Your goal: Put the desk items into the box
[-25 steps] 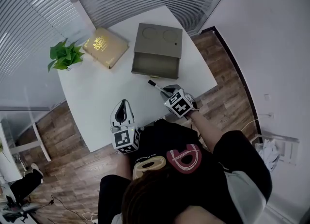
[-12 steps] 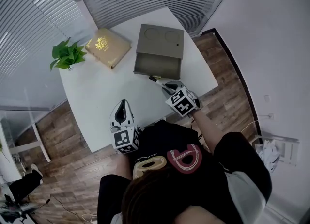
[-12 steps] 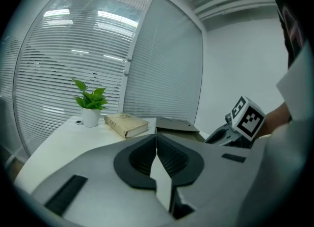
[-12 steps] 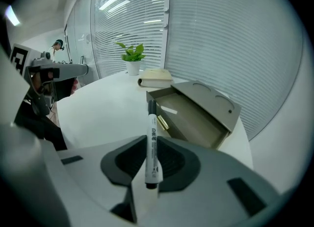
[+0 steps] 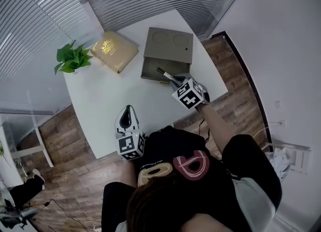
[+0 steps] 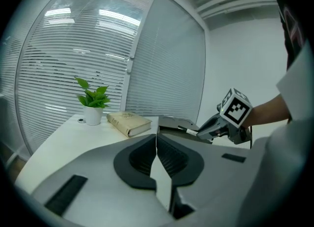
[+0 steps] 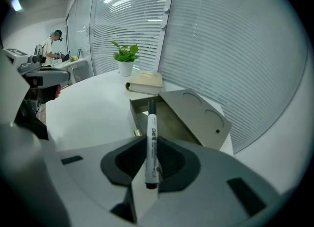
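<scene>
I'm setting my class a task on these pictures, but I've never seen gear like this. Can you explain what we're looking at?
There is no robot: a person holds a hand-held claw in each hand. One picture looks down from a camera on the person's head; the other two each look along one claw. On the white table stand an open box, a tan book and a potted plant. The right claw grips a marker pen, pointing at the box. The left claw is shut and empty.

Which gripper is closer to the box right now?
Right. The right gripper, shut on the marker, is at the open front of the box, marker pointing in. The left gripper, shut and empty, is far off, near the table's near edge.
</scene>
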